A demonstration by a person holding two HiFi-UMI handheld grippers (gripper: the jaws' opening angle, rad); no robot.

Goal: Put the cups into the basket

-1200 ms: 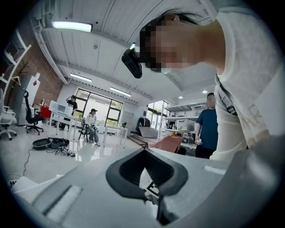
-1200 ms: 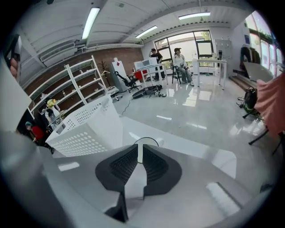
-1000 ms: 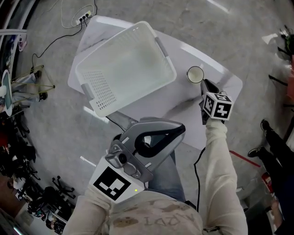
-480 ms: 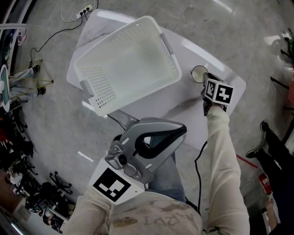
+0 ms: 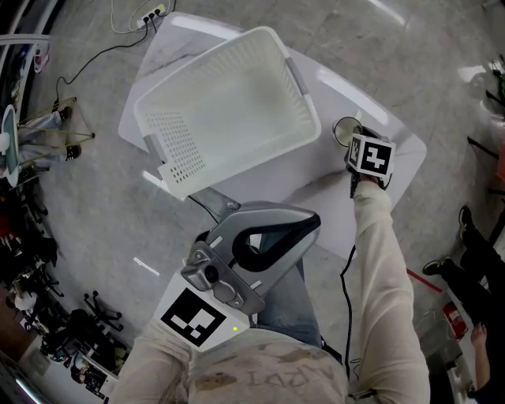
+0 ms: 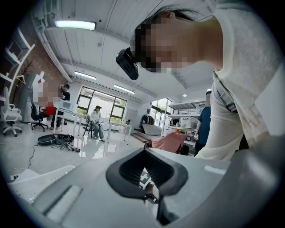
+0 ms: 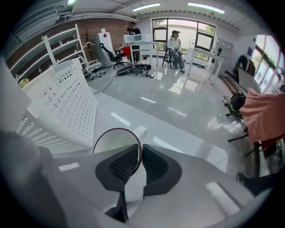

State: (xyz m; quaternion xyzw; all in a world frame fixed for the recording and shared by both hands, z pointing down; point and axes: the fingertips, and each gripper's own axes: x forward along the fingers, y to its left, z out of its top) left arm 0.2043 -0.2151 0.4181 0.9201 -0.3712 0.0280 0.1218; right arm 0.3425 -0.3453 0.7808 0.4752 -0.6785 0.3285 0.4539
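A white cup (image 5: 343, 129) with a dark rim stands on the white table (image 5: 260, 170), just right of the basket. My right gripper (image 5: 353, 143) is shut on the cup's near wall. In the right gripper view the cup (image 7: 115, 143) has its rim pinched between the pads of the right gripper (image 7: 139, 154). The white perforated basket (image 5: 170, 146) sits on the table's left half and looks empty; its wall (image 7: 67, 102) rises left of the cup. My left gripper (image 5: 309, 225) is held against the person's body, below the table. The left gripper (image 6: 147, 171) is shut with nothing in it.
The table's right edge (image 5: 410, 162) runs close behind the cup. Cables and a power strip (image 5: 154, 12) lie on the floor past the basket. Clutter lines the floor at far left (image 5: 24, 158). People sit at distant desks (image 7: 174, 44).
My right gripper has slid forward over the cup, and its marker cube now covers part of the rim. The left gripper has stayed where it was.
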